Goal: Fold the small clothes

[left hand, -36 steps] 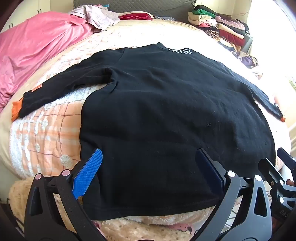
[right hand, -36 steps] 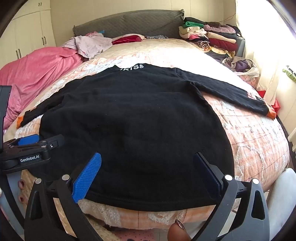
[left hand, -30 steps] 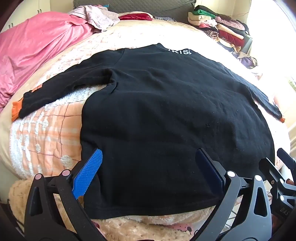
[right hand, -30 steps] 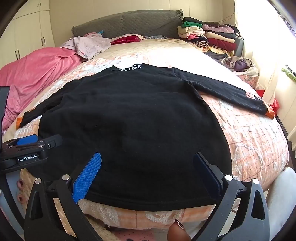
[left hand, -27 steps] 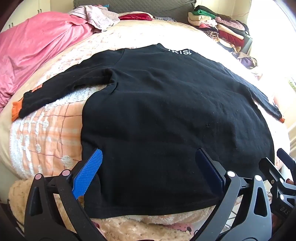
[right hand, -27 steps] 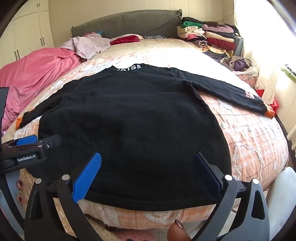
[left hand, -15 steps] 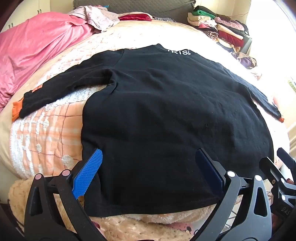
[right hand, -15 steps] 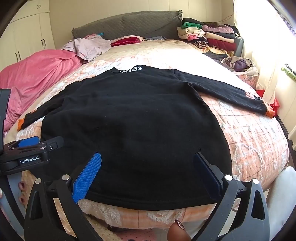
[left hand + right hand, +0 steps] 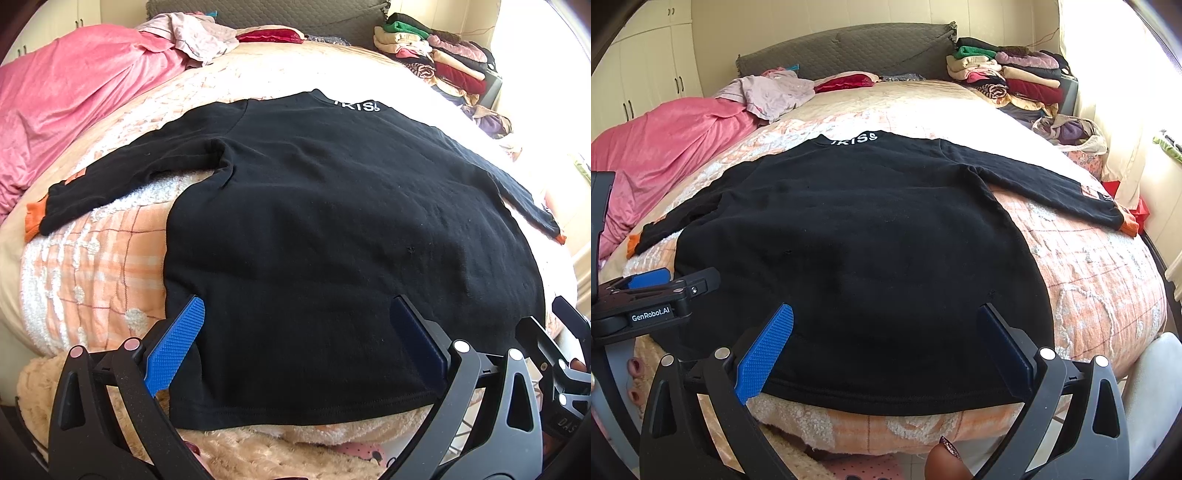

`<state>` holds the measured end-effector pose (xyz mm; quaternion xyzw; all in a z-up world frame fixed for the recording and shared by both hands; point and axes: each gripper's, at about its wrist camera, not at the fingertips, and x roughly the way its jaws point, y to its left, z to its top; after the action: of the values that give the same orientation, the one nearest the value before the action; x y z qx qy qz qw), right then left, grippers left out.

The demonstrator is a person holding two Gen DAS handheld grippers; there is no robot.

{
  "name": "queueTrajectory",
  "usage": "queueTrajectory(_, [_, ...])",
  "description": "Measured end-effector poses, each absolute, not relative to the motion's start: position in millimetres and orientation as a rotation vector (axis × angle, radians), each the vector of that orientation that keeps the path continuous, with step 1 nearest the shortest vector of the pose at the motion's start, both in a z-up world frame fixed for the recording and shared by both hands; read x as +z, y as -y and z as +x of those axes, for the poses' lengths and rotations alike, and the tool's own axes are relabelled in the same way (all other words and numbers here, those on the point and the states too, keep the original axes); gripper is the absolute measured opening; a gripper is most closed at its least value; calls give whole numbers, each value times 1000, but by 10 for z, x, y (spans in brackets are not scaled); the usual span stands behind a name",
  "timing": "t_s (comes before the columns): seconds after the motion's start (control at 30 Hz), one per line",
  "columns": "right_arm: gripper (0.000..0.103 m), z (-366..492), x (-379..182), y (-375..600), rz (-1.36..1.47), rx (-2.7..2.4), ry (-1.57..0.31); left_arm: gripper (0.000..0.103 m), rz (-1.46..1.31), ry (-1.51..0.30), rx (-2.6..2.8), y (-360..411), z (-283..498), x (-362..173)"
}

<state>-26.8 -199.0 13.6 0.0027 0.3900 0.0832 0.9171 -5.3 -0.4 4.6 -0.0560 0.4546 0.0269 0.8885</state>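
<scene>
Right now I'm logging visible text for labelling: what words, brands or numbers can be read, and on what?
"KISS": white letters on the collar of the black long-sleeved top.
"GenRobot.AI": white label on the left claw.
"DAS": partly cut off, on the right claw's body.
Sleeve patch: unreadable.

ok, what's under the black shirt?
The black shirt lies flat on an orange-and-white checked blanket, visible around its edges. Whatever sits directly beneath the body is covered.
</scene>
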Motion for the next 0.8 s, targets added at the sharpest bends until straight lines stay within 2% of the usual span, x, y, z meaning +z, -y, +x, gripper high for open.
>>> queueTrajectory(0.8, [99, -291, 147, 1936, 10, 180, -803, 95, -124, -940, 59, -21, -81, 66])
